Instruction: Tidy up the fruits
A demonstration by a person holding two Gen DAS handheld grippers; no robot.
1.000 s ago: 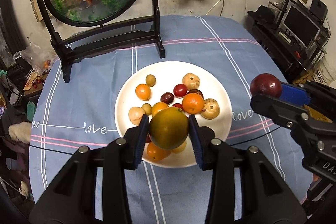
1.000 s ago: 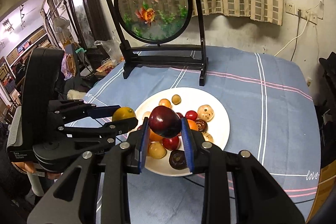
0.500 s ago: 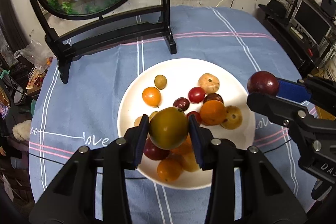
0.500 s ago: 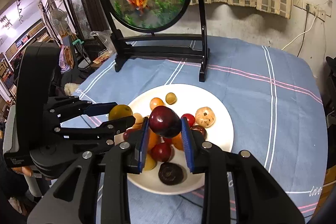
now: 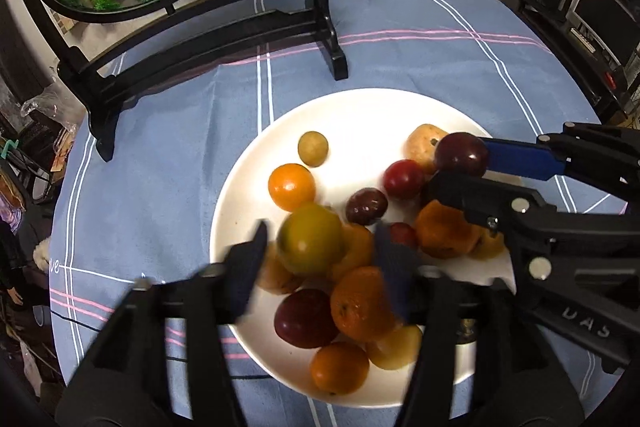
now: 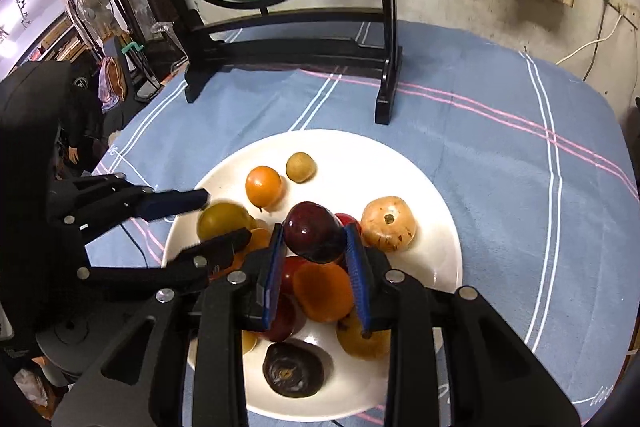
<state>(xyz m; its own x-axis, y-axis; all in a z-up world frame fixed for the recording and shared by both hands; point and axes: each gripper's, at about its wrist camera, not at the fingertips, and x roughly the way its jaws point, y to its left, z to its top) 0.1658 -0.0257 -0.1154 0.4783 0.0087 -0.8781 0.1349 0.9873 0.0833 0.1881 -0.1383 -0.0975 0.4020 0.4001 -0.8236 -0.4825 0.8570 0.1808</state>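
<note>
A white plate (image 5: 352,107) on the blue tablecloth holds several small fruits: oranges, red and dark plums, tan and yellow ones. My left gripper (image 5: 320,251) has its jaws spread apart and blurred; a yellow-green fruit (image 5: 310,239) sits between them without touching the pads, over the fruit pile. My right gripper (image 6: 316,251) is shut on a dark red plum (image 6: 316,237) and holds it just above the plate (image 6: 436,195). It shows in the left wrist view (image 5: 460,157) at the plate's right side.
A black stand with a round goldfish panel (image 5: 208,23) stands on the table behind the plate. The tablecloth (image 6: 500,155) stretches to the right. Shelves with electronics (image 5: 592,11) lie beyond the table's right edge.
Both grippers have moved down and forward over the plate. My left gripper has opened and let go of the yellow-green fruit. The right one still holds the plum.
</note>
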